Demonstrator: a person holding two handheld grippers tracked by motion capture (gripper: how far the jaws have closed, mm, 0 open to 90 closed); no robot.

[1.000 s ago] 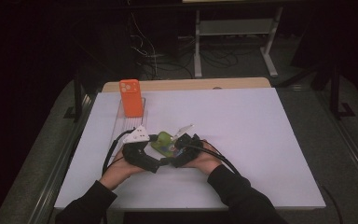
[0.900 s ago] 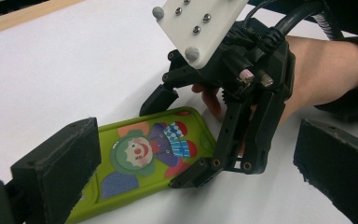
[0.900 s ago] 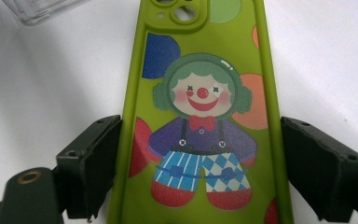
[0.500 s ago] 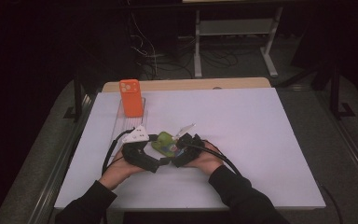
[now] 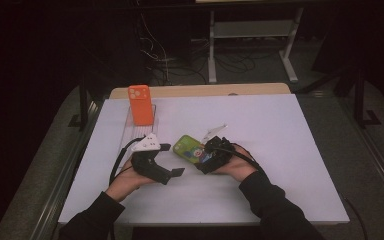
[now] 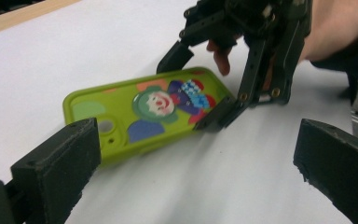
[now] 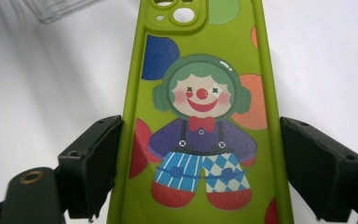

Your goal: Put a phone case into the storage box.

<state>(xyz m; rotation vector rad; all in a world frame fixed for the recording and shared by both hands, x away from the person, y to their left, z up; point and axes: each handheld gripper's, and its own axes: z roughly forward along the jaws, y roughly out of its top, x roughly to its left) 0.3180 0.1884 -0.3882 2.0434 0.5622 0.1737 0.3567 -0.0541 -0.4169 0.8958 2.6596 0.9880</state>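
Orange phone case in clear stand, green clown case nearer.

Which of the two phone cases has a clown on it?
The green case, held between the right gripper jaws. The orange case stands plain at the table's far side.

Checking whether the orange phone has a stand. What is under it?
The orange phone stands upright in a clear tray on the white table. The phone covers the part of the tray that bears it, so how it is propped can't be told.
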